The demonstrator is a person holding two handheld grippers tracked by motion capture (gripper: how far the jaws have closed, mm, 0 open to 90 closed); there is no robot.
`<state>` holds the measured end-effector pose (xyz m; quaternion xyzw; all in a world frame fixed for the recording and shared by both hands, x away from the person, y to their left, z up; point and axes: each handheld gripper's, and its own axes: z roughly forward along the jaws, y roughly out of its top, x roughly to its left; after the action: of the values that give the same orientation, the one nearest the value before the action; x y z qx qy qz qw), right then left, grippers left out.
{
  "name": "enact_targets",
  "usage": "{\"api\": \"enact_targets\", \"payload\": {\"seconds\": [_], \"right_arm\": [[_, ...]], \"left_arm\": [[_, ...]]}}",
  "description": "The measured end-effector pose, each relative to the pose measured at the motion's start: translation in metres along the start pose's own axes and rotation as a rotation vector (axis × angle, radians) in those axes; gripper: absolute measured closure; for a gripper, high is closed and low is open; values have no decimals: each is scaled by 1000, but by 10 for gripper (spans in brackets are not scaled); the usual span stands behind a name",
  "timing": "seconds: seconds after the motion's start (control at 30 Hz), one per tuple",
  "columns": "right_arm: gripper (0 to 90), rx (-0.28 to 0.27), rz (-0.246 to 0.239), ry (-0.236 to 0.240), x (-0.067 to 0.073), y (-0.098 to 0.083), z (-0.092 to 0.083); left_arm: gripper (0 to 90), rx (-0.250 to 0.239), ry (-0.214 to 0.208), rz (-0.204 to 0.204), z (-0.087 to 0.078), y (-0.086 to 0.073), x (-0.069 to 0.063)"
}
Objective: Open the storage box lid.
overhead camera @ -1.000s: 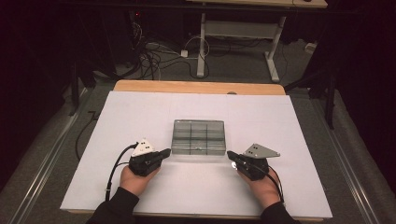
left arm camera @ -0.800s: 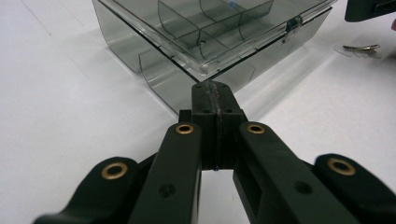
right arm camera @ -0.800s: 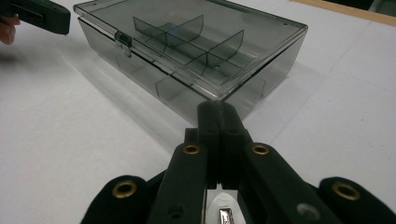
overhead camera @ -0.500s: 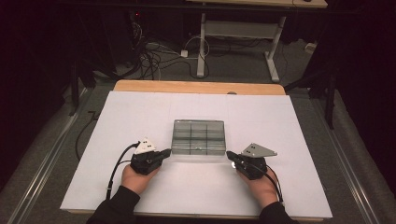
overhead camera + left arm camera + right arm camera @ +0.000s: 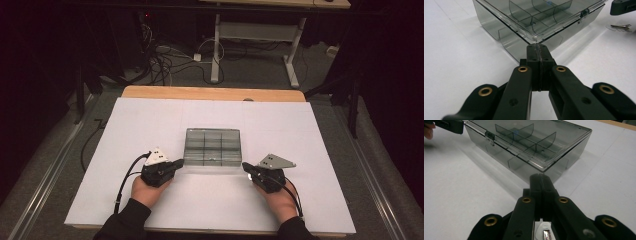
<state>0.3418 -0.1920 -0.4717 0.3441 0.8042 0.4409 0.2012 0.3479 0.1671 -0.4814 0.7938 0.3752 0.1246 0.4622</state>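
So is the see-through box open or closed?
Closed. The box's lid lies flat on top and the little front latch is down.

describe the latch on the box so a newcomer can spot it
On the white table sits a smoky clear compartment box. Midway along its near long side, where lid meets base, is a small metal latch, the box's one shiny metal part.
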Motion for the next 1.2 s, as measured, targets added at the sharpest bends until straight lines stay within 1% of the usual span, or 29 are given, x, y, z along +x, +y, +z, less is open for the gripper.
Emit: {"api": "enact_targets", "payload": {"seconds": [0.13,0.6,1.2], "right_arm": [[900,3,0,-2,0,0,1],[900,-4,9,-12,-4,0,4],[900,-18,3,-18,-6,2,7]], "left_arm": [[882,-9,-1,-4,-1,0,0],[881,-12,-6,-7,0,1,0],[882,-18,-9,-7,0,2,-1]]}}
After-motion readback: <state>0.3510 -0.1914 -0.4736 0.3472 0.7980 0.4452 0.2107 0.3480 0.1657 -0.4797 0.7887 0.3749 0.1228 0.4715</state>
